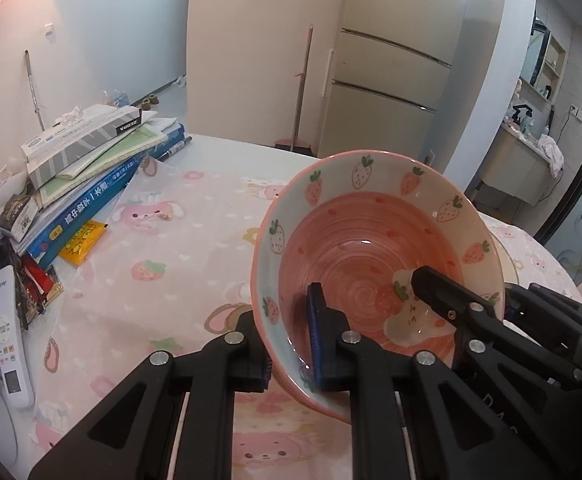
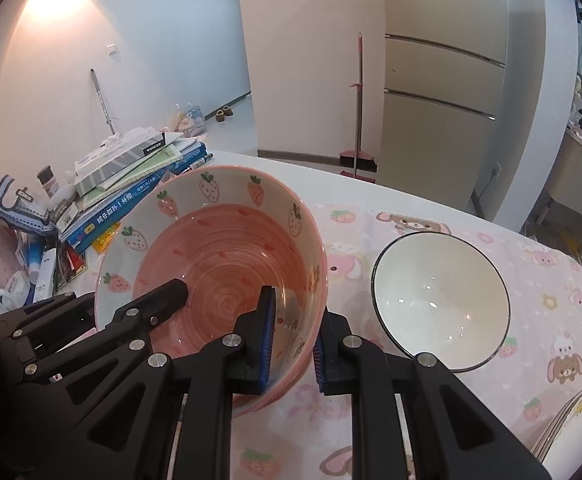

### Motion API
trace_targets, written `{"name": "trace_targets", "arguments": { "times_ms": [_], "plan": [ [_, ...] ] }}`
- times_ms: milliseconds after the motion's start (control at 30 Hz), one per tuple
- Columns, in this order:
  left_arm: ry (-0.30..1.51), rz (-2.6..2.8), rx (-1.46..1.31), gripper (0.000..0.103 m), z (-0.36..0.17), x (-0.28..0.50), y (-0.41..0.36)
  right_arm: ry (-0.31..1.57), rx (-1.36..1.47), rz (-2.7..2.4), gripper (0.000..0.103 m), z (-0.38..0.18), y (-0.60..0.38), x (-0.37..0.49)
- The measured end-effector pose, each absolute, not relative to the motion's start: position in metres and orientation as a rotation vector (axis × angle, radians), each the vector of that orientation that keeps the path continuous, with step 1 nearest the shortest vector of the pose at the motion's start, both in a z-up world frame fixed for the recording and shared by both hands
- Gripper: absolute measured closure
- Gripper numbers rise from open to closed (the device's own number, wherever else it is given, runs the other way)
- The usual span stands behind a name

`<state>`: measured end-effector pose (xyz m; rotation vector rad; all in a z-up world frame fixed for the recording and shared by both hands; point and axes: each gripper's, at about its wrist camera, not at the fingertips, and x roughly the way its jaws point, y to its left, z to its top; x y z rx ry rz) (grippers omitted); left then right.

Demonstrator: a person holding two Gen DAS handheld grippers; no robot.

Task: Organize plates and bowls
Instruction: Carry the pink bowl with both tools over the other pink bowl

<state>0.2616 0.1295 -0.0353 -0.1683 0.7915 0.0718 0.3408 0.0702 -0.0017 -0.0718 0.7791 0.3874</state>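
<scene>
Here, left gripper (image 1: 289, 354): pinching the pink bowl (image 1: 371, 248) wall.
Right gripper (image 2: 291, 346): pinching the opposite wall.
White bowl (image 2: 441, 300): just right of it.

1. The left wrist view looks forward and downward along the left gripper (image 1: 291, 354), from very near the pink strawberry bowl (image 1: 371, 248), which sits right of centre in the picture.
2. The right wrist view looks forward and downward along the right gripper (image 2: 291, 354), equally near the same bowl (image 2: 219, 248), here left of centre.
3. Each view catches the other gripper reaching into the bowl from the opposite side.
4. Both views share the bowl, the book stack (image 1: 103, 176) left of it, and the fridge (image 1: 391, 76) and broom (image 1: 301, 92) beyond it.
5. Only the right view takes in the white bowl (image 2: 443, 300) right of the pink one.
</scene>
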Motion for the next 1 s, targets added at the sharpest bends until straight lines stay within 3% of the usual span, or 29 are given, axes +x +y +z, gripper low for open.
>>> {"name": "trace_targets", "arguments": {
  "times_ms": [1000],
  "plan": [
    [0.767,0.083,-0.112,0.091,-0.034,0.260,0.131,0.769,-0.082,0.383,0.085,-0.006,0.076,0.337]
  ]
}}
